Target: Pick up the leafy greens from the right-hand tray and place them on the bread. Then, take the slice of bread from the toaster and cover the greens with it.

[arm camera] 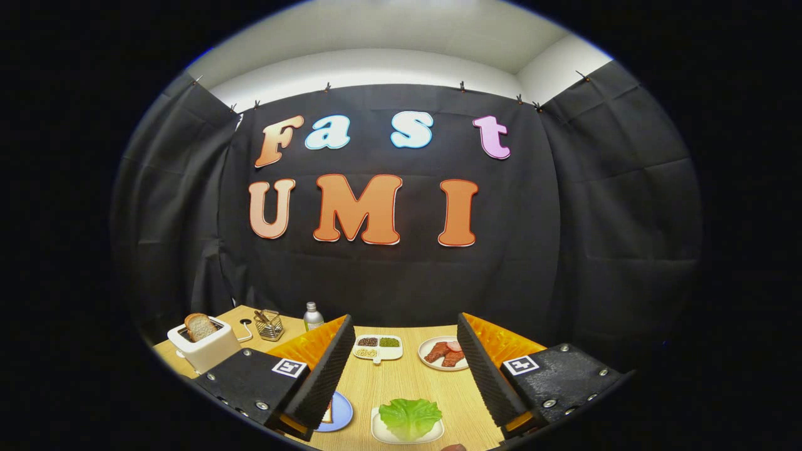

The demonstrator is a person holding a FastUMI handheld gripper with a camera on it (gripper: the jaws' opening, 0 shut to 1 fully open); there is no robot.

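- The tool (404, 366) was held above the desk (407, 382), its two fingers spread wide apart and gripping nothing.
- The greens (410, 417), one pale green leaf, lay on a white tray (378, 431) on the desk, low in the gap between the fingers and touched by neither.
- A blue plate (341, 412) sat just beside that tray, at the tip of the left finger (326, 376), which hid much of it; a corner of bread (328, 413) showed on the plate.
- A white toaster (203, 347) stood on the desk's far left, beyond the left finger, with a browned slice (200, 326) standing upright out of its slot.
- A white divided dish (378, 348) holding dark, green and pale fillings lay farther back on the desk, between the fingers.
- A round plate (432, 346) carrying reddish meat pieces (444, 354) lay beside the divided dish, close to the right finger (489, 369).
- A wire basket (269, 324) and a small bottle (312, 316) stood at the desk's back edge, between the toaster and the left finger.
- A cord (245, 330) ran on the desk between the toaster and the basket.
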